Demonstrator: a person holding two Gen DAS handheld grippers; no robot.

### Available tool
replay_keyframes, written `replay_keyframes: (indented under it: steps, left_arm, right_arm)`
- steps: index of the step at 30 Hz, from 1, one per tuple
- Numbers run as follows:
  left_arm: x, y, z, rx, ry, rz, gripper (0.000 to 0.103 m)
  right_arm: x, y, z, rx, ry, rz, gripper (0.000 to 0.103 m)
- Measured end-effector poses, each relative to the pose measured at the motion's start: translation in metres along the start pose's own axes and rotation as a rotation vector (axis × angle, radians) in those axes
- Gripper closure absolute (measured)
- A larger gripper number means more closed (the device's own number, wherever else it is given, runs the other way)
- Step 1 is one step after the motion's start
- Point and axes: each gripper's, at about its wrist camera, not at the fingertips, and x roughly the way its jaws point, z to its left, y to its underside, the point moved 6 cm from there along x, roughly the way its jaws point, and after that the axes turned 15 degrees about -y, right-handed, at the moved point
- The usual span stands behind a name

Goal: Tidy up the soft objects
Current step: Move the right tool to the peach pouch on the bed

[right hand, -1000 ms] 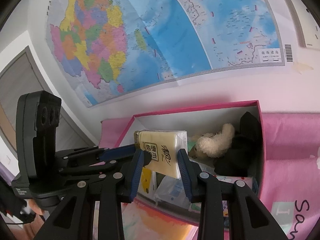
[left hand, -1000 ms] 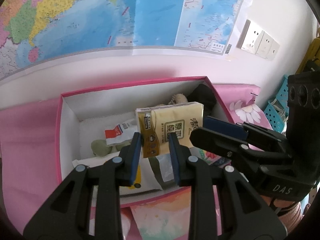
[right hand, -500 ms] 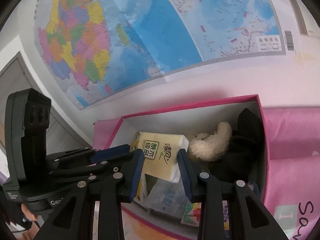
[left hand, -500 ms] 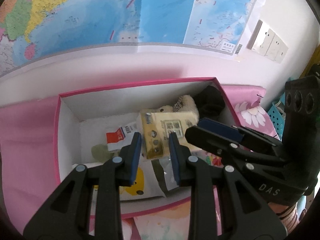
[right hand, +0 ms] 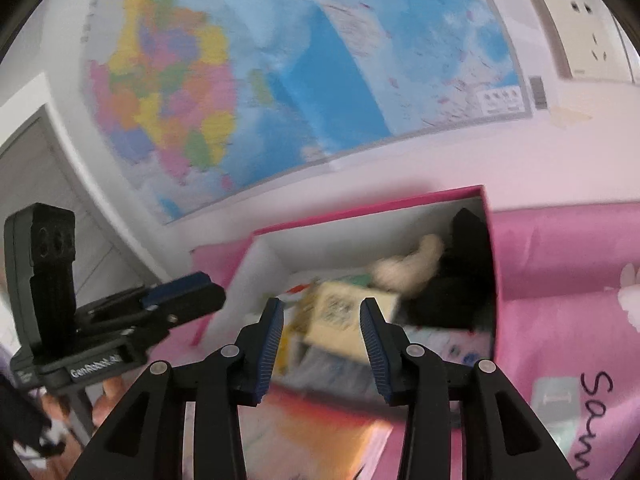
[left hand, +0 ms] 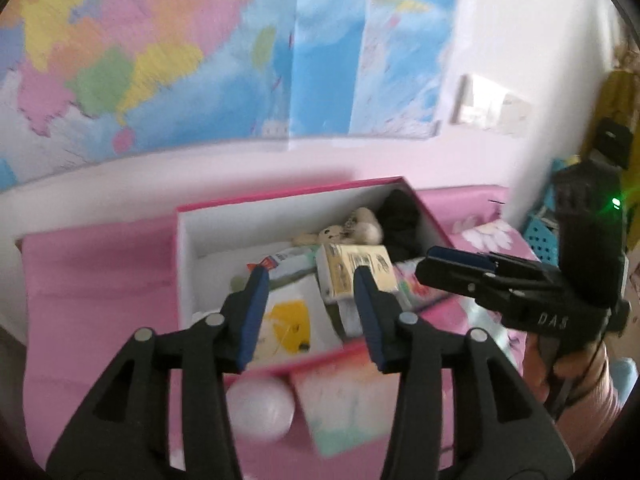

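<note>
A yellow tissue pack [left hand: 354, 270] lies inside the pink-rimmed white box [left hand: 184, 264], on other soft packets; it also shows in the right wrist view [right hand: 344, 314]. A cream plush toy [left hand: 352, 230] and a black soft item [left hand: 400, 220] sit at the box's far right. My left gripper [left hand: 308, 316] is open and empty above the box's near edge. My right gripper [right hand: 322, 344] is open and empty above the box's [right hand: 494, 280] near edge. Both views are blurred.
A white packet with a yellow figure [left hand: 286, 320] lies in the box's near left. A white ball [left hand: 260, 408] and a pastel card [left hand: 348, 404] lie on the pink cloth [left hand: 100, 300] in front. A map [left hand: 240, 52] and wall sockets [right hand: 580, 28] are behind.
Both grippers have opened and let go of the tissue pack, which has dropped into the box. Both grippers have pulled back and up.
</note>
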Motion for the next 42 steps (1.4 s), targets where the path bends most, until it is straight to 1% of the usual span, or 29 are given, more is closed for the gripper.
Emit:
replay_keyframes:
  steps: [1, 3, 5, 7, 9, 10, 12, 13, 16, 19, 22, 25, 28, 30, 32, 36, 39, 42]
  left_arm:
    - [-0.017, 0.01, 0.006, 0.012, 0.018, -0.023, 0.055]
    - [-0.035, 0.026, 0.014, 0.023, 0.017, -0.037, 0.052]
    - [-0.051, 0.051, 0.028, 0.028, 0.019, -0.022, 0.052]
    - [-0.058, 0.081, 0.044, 0.003, 0.014, 0.027, 0.052]
    - [-0.058, 0.106, 0.057, -0.002, -0.023, 0.076, 0.052]
    - [-0.057, 0.125, 0.067, -0.021, -0.036, 0.119, 0.052]
    - [-0.059, 0.149, 0.075, -0.051, -0.024, 0.175, 0.052]
    - [-0.06, 0.167, 0.081, -0.076, -0.022, 0.208, 0.052]
    - [-0.064, 0.202, 0.088, -0.123, 0.003, 0.276, 0.052]
    - [-0.069, 0.236, 0.087, -0.144, 0.018, 0.334, 0.052]
    - [-0.075, 0.256, 0.085, -0.181, 0.032, 0.371, 0.052]
    - [-0.081, 0.274, 0.083, -0.213, 0.074, 0.404, 0.052]
    - [-0.084, 0.285, 0.079, -0.214, 0.099, 0.436, 0.052]
    - [-0.086, 0.284, 0.072, -0.193, 0.116, 0.429, 0.052]
    - [-0.085, 0.282, 0.062, -0.189, 0.152, 0.427, 0.052]
    - [-0.073, 0.271, 0.042, -0.189, 0.197, 0.418, 0.052]
    - [-0.062, 0.26, 0.029, -0.221, 0.264, 0.412, 0.052]
    - [-0.054, 0.252, 0.008, -0.217, 0.336, 0.418, 0.052]
  right_arm:
    - [-0.006, 0.007, 0.013, -0.026, -0.032, 0.012, 0.059]
    - [-0.011, 0.021, 0.032, -0.066, -0.082, 0.053, 0.057]
    - [-0.014, 0.04, 0.056, -0.121, -0.13, 0.112, 0.057]
    - [-0.013, 0.063, 0.076, -0.163, -0.181, 0.183, 0.057]
    - [-0.01, 0.085, 0.09, -0.177, -0.221, 0.241, 0.057]
    - [-0.006, 0.099, 0.097, -0.184, -0.244, 0.283, 0.057]
    - [0.003, 0.122, 0.107, -0.185, -0.271, 0.345, 0.057]
    - [0.009, 0.136, 0.111, -0.189, -0.282, 0.387, 0.057]
    - [0.025, 0.171, 0.12, -0.171, -0.313, 0.476, 0.057]
    - [0.038, 0.196, 0.124, -0.157, -0.322, 0.536, 0.057]
    - [0.045, 0.219, 0.125, -0.12, -0.351, 0.576, 0.057]
    - [0.05, 0.234, 0.127, -0.083, -0.371, 0.602, 0.057]
    - [0.056, 0.247, 0.133, -0.053, -0.398, 0.614, 0.057]
    - [0.057, 0.25, 0.137, -0.045, -0.415, 0.609, 0.057]
    - [0.057, 0.249, 0.137, -0.041, -0.42, 0.603, 0.057]
    - [0.052, 0.242, 0.128, -0.03, -0.395, 0.579, 0.057]
    - [0.037, 0.233, 0.114, 0.0, -0.356, 0.53, 0.057]
    - [0.015, 0.221, 0.089, 0.044, -0.293, 0.457, 0.057]
